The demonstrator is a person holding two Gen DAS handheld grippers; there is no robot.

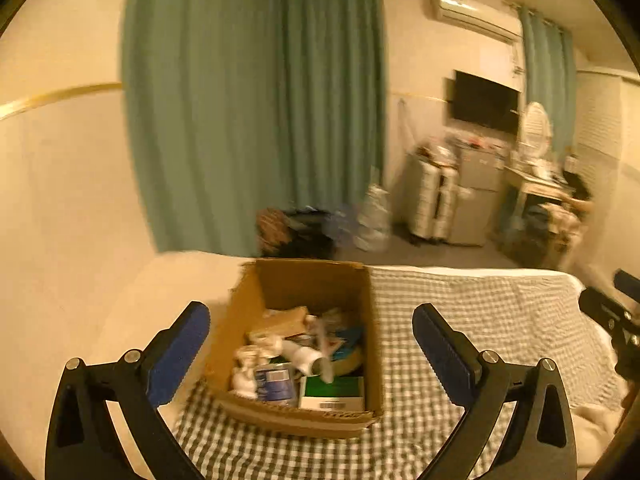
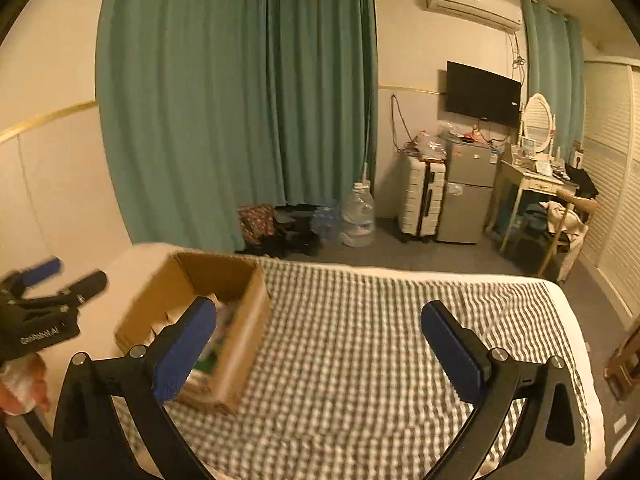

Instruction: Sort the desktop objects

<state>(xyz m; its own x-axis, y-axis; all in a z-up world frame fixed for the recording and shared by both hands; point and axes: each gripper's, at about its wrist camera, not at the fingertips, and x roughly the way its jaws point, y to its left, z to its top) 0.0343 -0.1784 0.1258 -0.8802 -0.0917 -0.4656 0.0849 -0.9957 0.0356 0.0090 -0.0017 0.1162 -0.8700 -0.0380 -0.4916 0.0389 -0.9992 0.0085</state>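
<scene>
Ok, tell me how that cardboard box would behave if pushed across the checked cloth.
The cardboard box is packed with clutter, so probably heavyish. It sits on a soft checked cloth, so it may drag and bunch the fabric rather than slide. Its thin walls would likely flex.

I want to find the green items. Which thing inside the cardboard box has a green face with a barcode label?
The flat green packet at the cardboard box's near right corner; neighbours are white or blue.
</scene>
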